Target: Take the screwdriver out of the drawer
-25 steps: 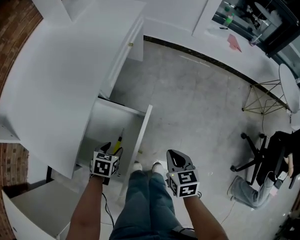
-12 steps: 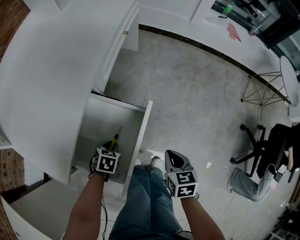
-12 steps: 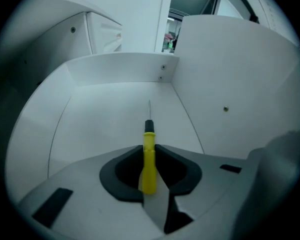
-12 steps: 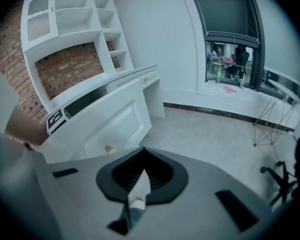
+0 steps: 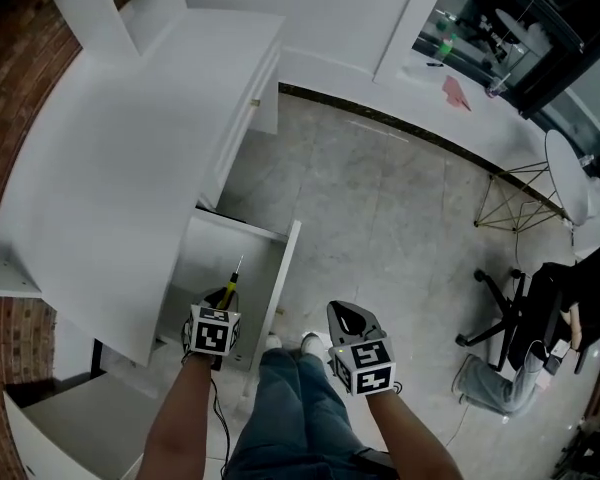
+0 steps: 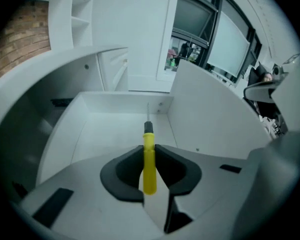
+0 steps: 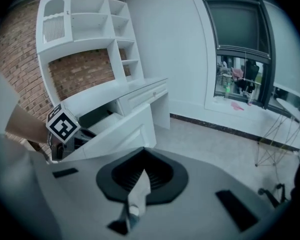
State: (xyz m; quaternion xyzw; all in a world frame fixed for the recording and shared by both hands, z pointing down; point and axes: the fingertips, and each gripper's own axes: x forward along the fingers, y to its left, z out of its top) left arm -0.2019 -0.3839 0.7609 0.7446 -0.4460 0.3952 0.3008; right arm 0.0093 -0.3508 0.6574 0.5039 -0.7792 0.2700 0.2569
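Note:
The yellow-handled screwdriver is held over the open white drawer, its thin shaft pointing toward the drawer's back wall. My left gripper has just been closing and is now shut on the handle, which is clamped between the two black pads. In the left gripper view the drawer floor below looks bare. My right gripper hangs to the right of the drawer front, above the person's knees, with its jaws together and nothing between them.
The white desk with a shelf unit on top spans the left. The person's legs and shoes stand just by the drawer front. A black office chair and a wire stool stand on the grey floor to the right.
The left jaws have closed on the screwdriver's handle, which earlier lay in the drawer in front of them. The right gripper looks unchanged.

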